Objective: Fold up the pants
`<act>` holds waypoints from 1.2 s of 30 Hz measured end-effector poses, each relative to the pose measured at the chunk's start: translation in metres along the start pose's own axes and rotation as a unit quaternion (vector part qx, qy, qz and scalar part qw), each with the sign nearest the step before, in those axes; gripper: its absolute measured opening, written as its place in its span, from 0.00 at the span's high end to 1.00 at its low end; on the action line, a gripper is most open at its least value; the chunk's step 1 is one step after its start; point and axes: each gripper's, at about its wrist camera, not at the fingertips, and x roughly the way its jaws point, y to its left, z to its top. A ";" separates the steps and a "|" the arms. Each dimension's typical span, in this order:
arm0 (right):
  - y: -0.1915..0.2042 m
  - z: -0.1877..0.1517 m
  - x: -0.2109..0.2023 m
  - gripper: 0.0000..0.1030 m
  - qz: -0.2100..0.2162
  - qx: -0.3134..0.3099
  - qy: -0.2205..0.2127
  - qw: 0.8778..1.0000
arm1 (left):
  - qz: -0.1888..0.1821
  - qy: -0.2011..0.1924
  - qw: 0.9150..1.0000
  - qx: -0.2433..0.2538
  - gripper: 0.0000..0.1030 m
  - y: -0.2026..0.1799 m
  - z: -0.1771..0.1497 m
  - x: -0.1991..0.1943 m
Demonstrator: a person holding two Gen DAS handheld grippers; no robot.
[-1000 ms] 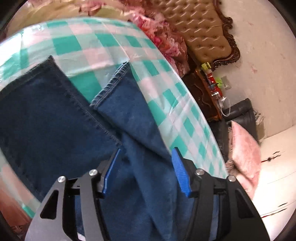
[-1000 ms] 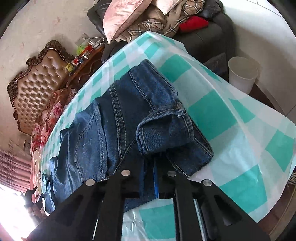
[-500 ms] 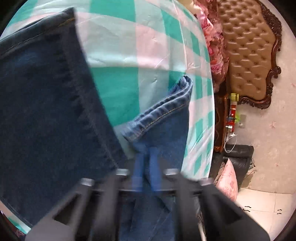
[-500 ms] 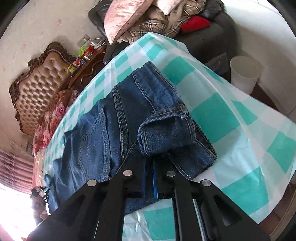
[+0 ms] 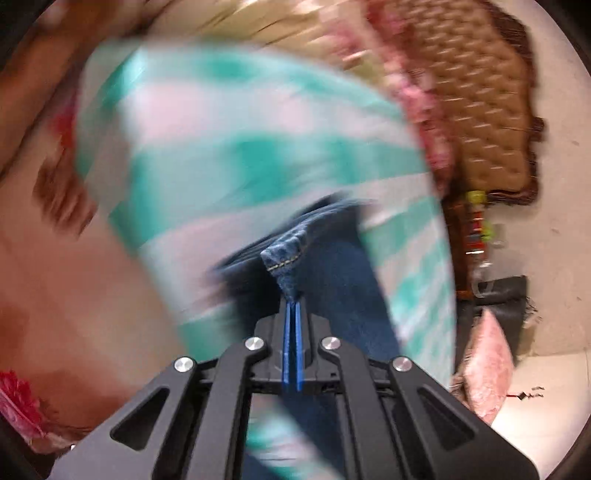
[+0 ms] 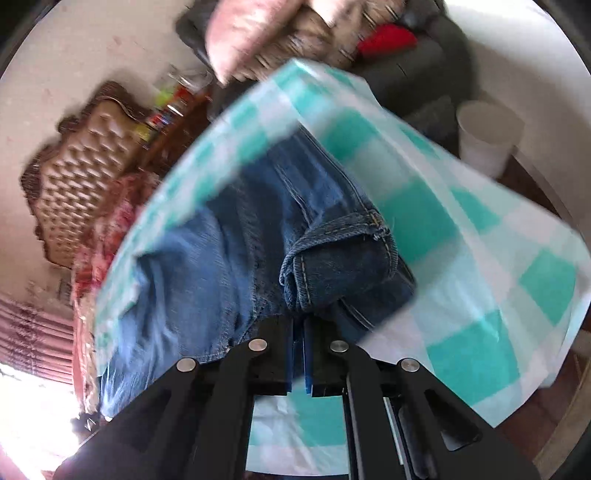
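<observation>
Dark blue denim pants [image 6: 258, 229] lie on a table with a teal and white checked cloth [image 6: 480, 258]. My right gripper [image 6: 299, 314] is shut on the folded-over waistband corner [image 6: 343, 266] and holds it raised above the cloth. My left gripper [image 5: 292, 299] is shut on a leg hem [image 5: 286, 258], pinched to a point and lifted; the rest of the leg [image 5: 340, 295] trails below it. Both views are blurred by motion.
A tufted brown headboard [image 5: 480, 103] and floral bedding [image 5: 417, 96] stand beyond the table. A dark sofa with pillows and clothes [image 6: 388, 33] and a white bucket [image 6: 487, 136] are past the far table edge. A pink pillow [image 5: 484, 365] lies on the floor.
My left gripper closed on the leg hem and has lifted it off the cloth, swinging fast. My right gripper stayed shut on the waistband and rose with it.
</observation>
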 end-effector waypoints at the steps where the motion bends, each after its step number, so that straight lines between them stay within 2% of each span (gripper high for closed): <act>1: -0.006 -0.002 0.006 0.96 -0.003 0.008 0.006 1.000 | -0.002 0.004 1.000 -0.001 0.98 0.014 -0.004 0.009; 5: -0.002 -0.001 0.010 0.96 -0.017 -0.001 0.007 1.000 | -0.023 -0.001 1.000 0.016 0.98 0.018 -0.003 0.010; 8: 0.011 0.000 -0.006 0.96 -0.015 -0.022 -0.013 1.000 | -0.034 -0.007 0.999 0.037 0.98 0.009 0.003 0.002; 13: 0.009 -0.003 0.009 0.96 -0.050 -0.036 -0.004 0.998 | -0.018 -0.007 0.998 0.052 0.98 0.008 0.000 0.017; 19: -0.005 -0.005 0.014 0.95 -0.051 -0.038 -0.002 0.998 | -0.008 -0.015 0.997 0.071 0.97 0.003 -0.002 0.017; 23: -0.014 -0.004 0.012 0.91 -0.028 -0.038 0.003 0.999 | 0.002 -0.023 0.997 0.079 0.96 -0.002 -0.005 0.021; 24: -0.016 -0.005 0.011 0.85 -0.023 -0.035 0.003 0.999 | 0.002 -0.023 0.997 0.078 0.95 -0.003 -0.005 0.021; 25: -0.019 -0.004 0.011 0.83 -0.015 -0.028 0.005 0.999 | 0.001 -0.023 0.997 0.076 0.95 -0.003 -0.004 0.022; 29: -0.031 -0.001 0.008 0.84 0.015 -0.005 0.008 1.000 | 0.009 -0.024 0.996 0.088 0.95 -0.007 -0.004 0.023; 32: -0.027 -0.001 0.009 0.88 -0.001 -0.023 0.010 1.000 | 0.002 -0.031 0.995 0.095 0.97 -0.011 -0.001 0.019; 35: -0.019 -0.003 0.010 0.88 -0.024 -0.044 0.018 0.999 | 0.006 -0.031 0.995 0.090 0.97 -0.009 0.002 0.023; 36: -0.016 -0.003 0.007 0.82 -0.035 -0.050 0.023 0.998 | 0.009 -0.031 0.996 0.088 0.97 -0.007 0.002 0.025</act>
